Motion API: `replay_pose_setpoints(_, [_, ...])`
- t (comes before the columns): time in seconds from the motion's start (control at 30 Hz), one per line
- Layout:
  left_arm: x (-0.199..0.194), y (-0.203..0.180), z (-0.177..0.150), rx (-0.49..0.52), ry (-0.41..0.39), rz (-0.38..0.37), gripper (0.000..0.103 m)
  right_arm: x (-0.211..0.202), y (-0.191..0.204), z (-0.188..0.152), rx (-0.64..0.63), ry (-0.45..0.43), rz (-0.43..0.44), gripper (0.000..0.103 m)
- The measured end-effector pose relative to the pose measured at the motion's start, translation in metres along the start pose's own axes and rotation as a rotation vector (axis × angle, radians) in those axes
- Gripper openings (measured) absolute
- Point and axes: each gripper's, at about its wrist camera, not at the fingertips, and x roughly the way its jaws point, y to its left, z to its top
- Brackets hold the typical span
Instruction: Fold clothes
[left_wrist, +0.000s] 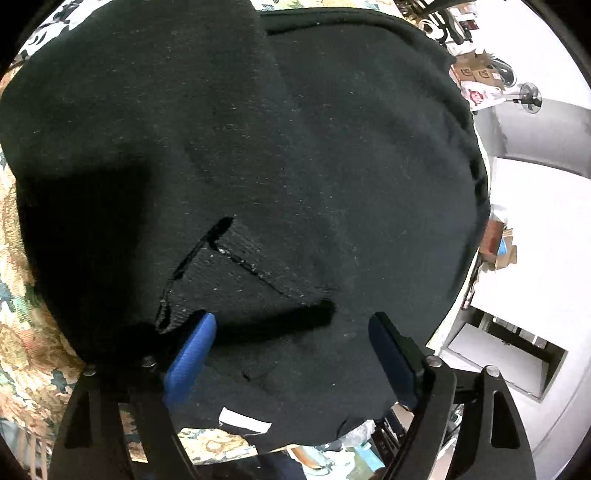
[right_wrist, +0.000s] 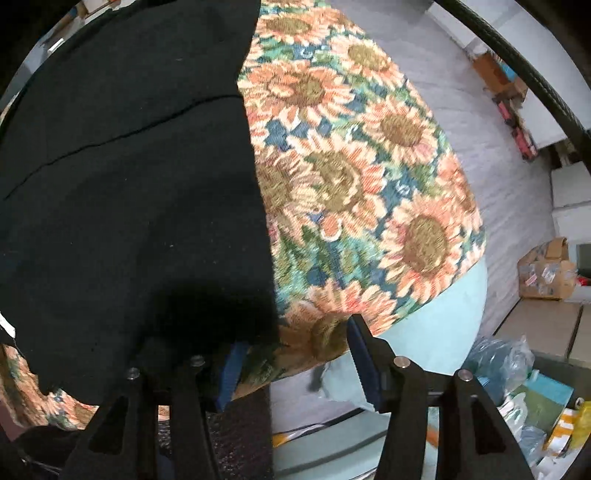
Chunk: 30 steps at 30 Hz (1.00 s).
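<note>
Fingers, left gripper (left_wrist: 291, 325): blue pads spread wide, nothing pinched. Both hover directly over the black garment (left_wrist: 258, 147); the left pad's tip sits just beside a ribbed cuff (left_wrist: 221, 280), contact cannot be confirmed.

Fingers, right gripper (right_wrist: 291, 339): spread wide, holding nothing. The left pad is partly hidden under the garment's side edge (right_wrist: 258, 206); the right pad stands off the garment, over the sunflower cloth (right_wrist: 351, 166).

Black garment: heavy dark knit, lying flat on the sunflower cloth. A sleeve is laid across the body, ending at the ribbed cuff nearest the left fingers. A white label (left_wrist: 245, 421) shows at the garment's near hem, behind the left pads.

Key relation: the garment extends forward and away from both grippers, long axis running roughly away from the cameras. The left gripper is over its middle; the right gripper straddles its side edge, so the right is better placed to take an edge, the left to take the cuff or press a crease.

Edges: side edge runs straight away from the right gripper. In the left view the garment's far hem (left_wrist: 469, 122) lies close to the cloth's boundary, floor beyond it.

Open room: a broad bare strip of sunflower cloth lies beside the garment's side edge; past it the cloth drops off toward a pale blue surface (right_wrist: 443, 325) and grey floor (right_wrist: 480, 129). Judged: room to fold inward over the garment, little outward.
</note>
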Motion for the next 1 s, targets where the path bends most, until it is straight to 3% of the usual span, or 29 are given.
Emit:
replay_pose_setpoints(0.07, [0.0,-0.001,-0.002,0.004,0.0,0.008,0.084,0.002,-0.015,-0.006,0.028,-0.001,-0.051,0.063])
replay_pose_setpoints(0.17, [0.006,-0.008,0.001,0.012,0.015,0.022,0.084,0.01,-0.04,-0.007,0.149,0.057,0.008,0.063])
replay_pose_setpoints(0.33, [0.01,-0.007,0.003,0.002,0.016,0.01,0.084,0.003,-0.016,-0.002,-0.056,0.049,-0.152,0.063])
replay_pose_setpoints(0.37, [0.01,-0.007,0.004,0.0,0.015,0.007,0.084,0.002,-0.012,-0.001,-0.094,0.05,-0.175,0.058])
replay_pose_setpoints(0.43, [0.011,-0.006,0.003,0.009,0.015,0.004,0.085,-0.009,-0.018,-0.001,-0.065,0.033,-0.049,0.055])
replay_pose_setpoints(0.5, [0.016,-0.012,0.006,0.02,0.014,0.001,0.086,-0.019,-0.025,-0.003,-0.033,-0.007,0.067,0.061])
replay_pose_setpoints(0.57, [0.016,-0.012,0.004,0.026,0.013,0.008,0.086,-0.016,-0.021,0.004,-0.077,-0.026,-0.038,0.066])
replay_pose_setpoints(0.63, [0.016,-0.013,0.003,0.035,0.013,0.016,0.086,-0.012,-0.019,0.006,-0.121,-0.032,-0.072,0.066])
replay_pose_setpoints(0.7, [0.017,-0.014,0.0,0.046,0.012,0.02,0.086,-0.012,-0.016,0.007,-0.166,-0.04,-0.087,0.069])
replay_pose_setpoints(0.8, [0.017,-0.016,-0.003,0.054,0.002,0.012,0.086,-0.019,-0.007,-0.012,-0.159,-0.062,-0.043,0.071])
replay_pose_setpoints(0.9, [0.017,-0.014,-0.006,0.048,-0.008,-0.001,0.086,-0.011,-0.032,-0.007,-0.157,-0.072,-0.133,0.076])
replay_pose_setpoints(1.0, [0.016,-0.01,-0.007,0.044,-0.008,-0.004,0.086,-0.003,-0.03,-0.005,-0.143,-0.104,-0.19,0.079])
